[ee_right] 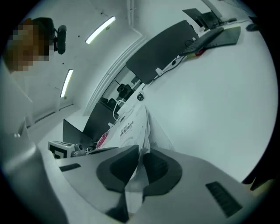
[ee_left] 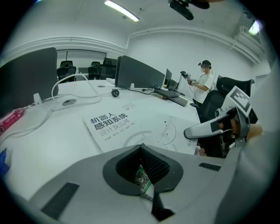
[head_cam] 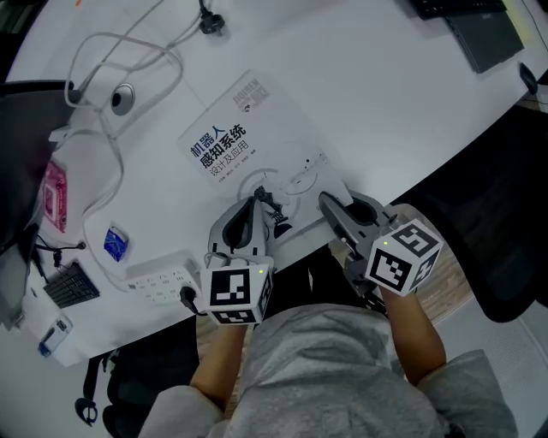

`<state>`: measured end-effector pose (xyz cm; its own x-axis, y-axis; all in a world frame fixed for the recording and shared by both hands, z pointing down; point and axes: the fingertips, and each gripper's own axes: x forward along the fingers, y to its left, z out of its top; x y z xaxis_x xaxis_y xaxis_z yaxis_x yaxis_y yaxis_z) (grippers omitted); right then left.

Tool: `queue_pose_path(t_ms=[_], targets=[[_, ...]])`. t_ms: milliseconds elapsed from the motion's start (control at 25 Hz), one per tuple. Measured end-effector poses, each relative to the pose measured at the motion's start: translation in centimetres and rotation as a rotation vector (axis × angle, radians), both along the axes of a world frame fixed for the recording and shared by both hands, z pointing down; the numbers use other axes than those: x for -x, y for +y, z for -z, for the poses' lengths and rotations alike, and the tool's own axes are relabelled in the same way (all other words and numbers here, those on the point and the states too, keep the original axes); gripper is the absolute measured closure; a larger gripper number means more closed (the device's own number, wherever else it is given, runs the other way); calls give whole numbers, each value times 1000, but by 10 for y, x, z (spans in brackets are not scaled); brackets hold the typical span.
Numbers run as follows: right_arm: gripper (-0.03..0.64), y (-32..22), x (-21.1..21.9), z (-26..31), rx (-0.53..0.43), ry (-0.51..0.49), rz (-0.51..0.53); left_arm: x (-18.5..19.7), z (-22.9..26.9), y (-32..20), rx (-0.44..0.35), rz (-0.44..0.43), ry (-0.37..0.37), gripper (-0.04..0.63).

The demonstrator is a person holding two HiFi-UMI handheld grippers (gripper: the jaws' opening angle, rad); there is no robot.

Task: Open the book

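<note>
White desk [head_cam: 385, 94], dark monitors [ee_left: 138, 74], ceiling lights [ee_left: 121, 9]

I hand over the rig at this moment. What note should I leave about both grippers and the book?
Left gripper: jaws together, tips at the book's near edge; a printed scrap shows behind the tips, held or not I cannot tell.
Right gripper: jaws shut on the cover at its near right corner.
Book lies on the table, title up, not yet open.
Done: cover gripped. To do: lift and swing it open.
</note>
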<state>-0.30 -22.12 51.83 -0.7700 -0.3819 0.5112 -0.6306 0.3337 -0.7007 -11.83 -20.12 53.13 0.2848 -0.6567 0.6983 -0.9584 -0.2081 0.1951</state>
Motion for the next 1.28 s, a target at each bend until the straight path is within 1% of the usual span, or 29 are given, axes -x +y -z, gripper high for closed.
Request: queue_pose_path(t_ms=[240,400,560,720,920,1040,1200,1280], targets=[[572,0,10,44,-242,76,57,8,36,3,-70,34,-16,586],[574,3,22,71,-338,93,109,13,59,12,-106,75,-28,586],[575,16,44,96,-436,98,209,23,84,20,-141,135,-37,586],[575,38,69,110,-526,95,310,34,103,42,-182,199,-56,586],[575,72,95,112,-602,102,432,49,115,81,-209,280,-82,586],[575,92,112,109,-631,117,512,58,122,102,-220,339,-93,586],[574,121,137,91,-671,164,638,73,127,129,-230,412,-110,586],[575,132,149,77,-676,194,695,80,127,141,-230,443,-114,586]])
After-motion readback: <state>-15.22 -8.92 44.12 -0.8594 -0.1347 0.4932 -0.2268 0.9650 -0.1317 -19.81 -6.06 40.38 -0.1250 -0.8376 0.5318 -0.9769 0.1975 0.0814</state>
